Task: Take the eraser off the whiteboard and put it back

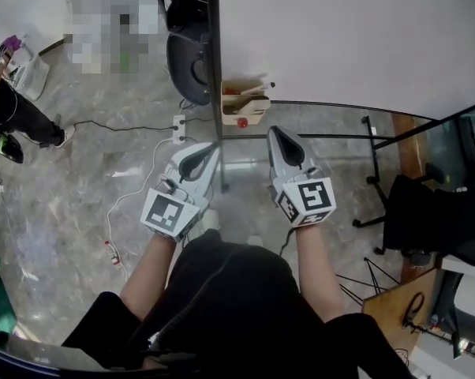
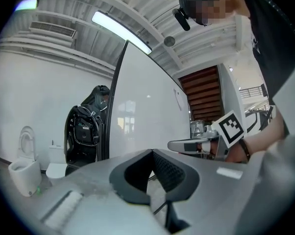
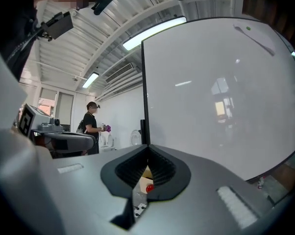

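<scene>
The left gripper (image 1: 200, 160) and the right gripper (image 1: 285, 144) were held side by side without touching, both pointing toward the lower edge of the whiteboard (image 1: 348, 30), where a small wooden box (image 1: 244, 101) sat against the frame. A white cable (image 1: 131, 188) trailed over the grey floor (image 1: 64, 212) at the left, and a black chair (image 1: 431, 212) stood at the right.

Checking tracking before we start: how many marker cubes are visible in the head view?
2. The left marker cube sits on the left gripper, the right marker cube on the right gripper, side by side in front of the whiteboard. No others show; none seems hidden.
</scene>
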A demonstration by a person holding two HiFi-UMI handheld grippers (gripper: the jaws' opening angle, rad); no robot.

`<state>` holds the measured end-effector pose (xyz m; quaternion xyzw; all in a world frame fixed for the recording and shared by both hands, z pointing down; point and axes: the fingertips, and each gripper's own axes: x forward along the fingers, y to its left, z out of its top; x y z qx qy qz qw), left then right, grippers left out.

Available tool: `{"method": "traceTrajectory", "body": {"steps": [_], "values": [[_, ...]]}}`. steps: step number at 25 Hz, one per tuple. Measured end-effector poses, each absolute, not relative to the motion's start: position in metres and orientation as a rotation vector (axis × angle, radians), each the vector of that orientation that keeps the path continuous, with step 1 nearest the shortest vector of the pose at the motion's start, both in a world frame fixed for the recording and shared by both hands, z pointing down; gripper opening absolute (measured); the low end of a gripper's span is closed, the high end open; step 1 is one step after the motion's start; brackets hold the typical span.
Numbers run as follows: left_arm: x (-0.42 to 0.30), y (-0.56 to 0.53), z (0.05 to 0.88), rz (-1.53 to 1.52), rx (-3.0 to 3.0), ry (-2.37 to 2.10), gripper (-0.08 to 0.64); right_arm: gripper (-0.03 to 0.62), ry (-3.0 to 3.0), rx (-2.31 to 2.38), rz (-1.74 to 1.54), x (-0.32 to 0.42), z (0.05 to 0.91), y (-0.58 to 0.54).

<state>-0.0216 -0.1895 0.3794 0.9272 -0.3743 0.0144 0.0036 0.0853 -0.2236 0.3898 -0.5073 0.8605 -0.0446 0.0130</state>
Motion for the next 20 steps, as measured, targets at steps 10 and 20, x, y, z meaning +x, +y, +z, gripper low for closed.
{"method": "traceTrajectory", "body": {"steps": [10,20], "values": [[-0.02,-0.219,0.389,0.067,2.942,-1.024,0.005,0.091,2.615,-1.744,-0.254,0.082,0.424,-0.261],[-0.037,-0.223,0.401,0.139,2.934,-0.95,0.005,0.292,2.525,-1.857,-0.404,0.077,0.465,-0.294]]}}
